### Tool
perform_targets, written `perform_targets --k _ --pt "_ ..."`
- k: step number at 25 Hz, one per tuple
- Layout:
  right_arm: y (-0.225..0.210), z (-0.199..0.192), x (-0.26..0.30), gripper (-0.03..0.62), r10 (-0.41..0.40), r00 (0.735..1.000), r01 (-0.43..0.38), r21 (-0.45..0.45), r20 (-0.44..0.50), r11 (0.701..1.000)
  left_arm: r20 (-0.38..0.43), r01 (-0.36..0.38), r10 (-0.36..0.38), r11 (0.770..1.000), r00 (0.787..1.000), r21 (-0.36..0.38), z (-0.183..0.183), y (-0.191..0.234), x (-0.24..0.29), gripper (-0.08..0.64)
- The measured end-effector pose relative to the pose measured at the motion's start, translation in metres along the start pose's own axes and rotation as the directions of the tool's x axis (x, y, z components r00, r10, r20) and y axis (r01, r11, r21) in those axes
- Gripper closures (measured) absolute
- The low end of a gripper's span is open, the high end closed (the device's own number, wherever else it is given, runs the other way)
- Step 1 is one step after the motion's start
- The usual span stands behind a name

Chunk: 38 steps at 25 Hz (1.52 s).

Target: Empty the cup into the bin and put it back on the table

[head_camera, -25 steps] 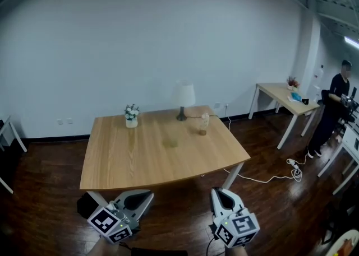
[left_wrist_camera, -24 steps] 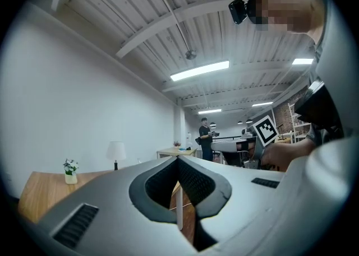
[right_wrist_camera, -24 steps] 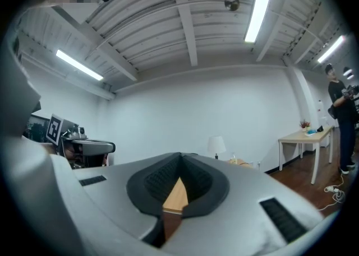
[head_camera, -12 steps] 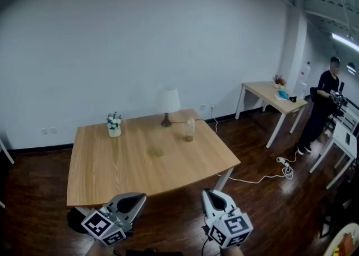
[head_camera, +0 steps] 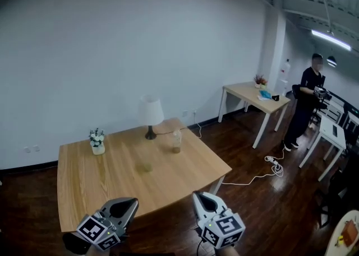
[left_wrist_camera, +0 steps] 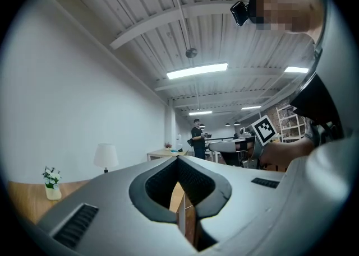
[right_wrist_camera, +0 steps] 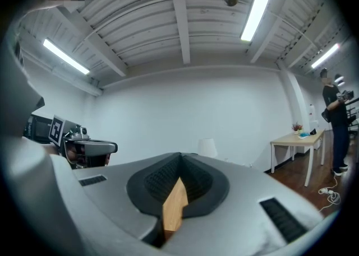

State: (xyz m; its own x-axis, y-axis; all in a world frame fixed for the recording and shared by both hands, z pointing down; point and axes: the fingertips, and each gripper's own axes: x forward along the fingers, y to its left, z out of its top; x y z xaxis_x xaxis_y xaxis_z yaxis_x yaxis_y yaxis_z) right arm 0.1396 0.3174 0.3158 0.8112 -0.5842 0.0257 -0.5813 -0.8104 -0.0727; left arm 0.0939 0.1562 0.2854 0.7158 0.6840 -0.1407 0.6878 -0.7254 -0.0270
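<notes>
A clear cup [head_camera: 176,141] with something brownish in its bottom stands on the wooden table [head_camera: 112,185], near the far right part. Both grippers hover low at the table's near edge, well short of the cup. My left gripper [head_camera: 128,205] is shut and empty; in the left gripper view its jaws [left_wrist_camera: 178,161] meet at the tip. My right gripper [head_camera: 202,200] is also shut and empty, tips together in the right gripper view [right_wrist_camera: 180,157]. A dark object [head_camera: 72,242], perhaps the bin, sits on the floor under the table's near left corner.
A white lamp [head_camera: 150,113] and a small flower vase [head_camera: 97,142] stand at the table's far side. A second table [head_camera: 254,94] is at the right wall, with a person [head_camera: 305,101] beside it. A white cable and power strip [head_camera: 273,163] lie on the dark wood floor.
The head view has swung right: the table, lamp and cup have drifted left in the picture. Both grippers stayed shut and low, sliding slightly left and down in the frame.
</notes>
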Motion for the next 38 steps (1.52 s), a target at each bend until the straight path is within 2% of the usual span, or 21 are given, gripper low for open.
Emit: perform_targets --k 13,23,31,38 --pt "0.007 -0.003 0.078 0.591 -0.033 0.999 0.033 -0.018 -0.016 0.999 0.010 0.033 -0.033 0.999 0.999 -0.044 -0.016 0.082 0.005 0.569" --pt "-0.013 -0.009 0.132 0.591 0.000 0.999 -0.002 -0.032 -0.047 0.999 0.000 0.015 -0.015 0.997 1.000 -0.069 -0.033 0.122 0.032 0.569" --pt "-0.059 -0.011 0.194 0.591 0.079 0.996 -0.079 -0.010 -0.053 0.997 -0.016 -0.065 0.064 0.997 0.998 -0.038 -0.038 0.163 0.068 0.569" --pt "-0.088 0.002 0.243 0.591 0.177 0.983 -0.179 -0.035 -0.052 0.983 -0.011 -0.156 0.156 0.988 0.988 -0.019 -0.040 0.192 0.101 0.569"
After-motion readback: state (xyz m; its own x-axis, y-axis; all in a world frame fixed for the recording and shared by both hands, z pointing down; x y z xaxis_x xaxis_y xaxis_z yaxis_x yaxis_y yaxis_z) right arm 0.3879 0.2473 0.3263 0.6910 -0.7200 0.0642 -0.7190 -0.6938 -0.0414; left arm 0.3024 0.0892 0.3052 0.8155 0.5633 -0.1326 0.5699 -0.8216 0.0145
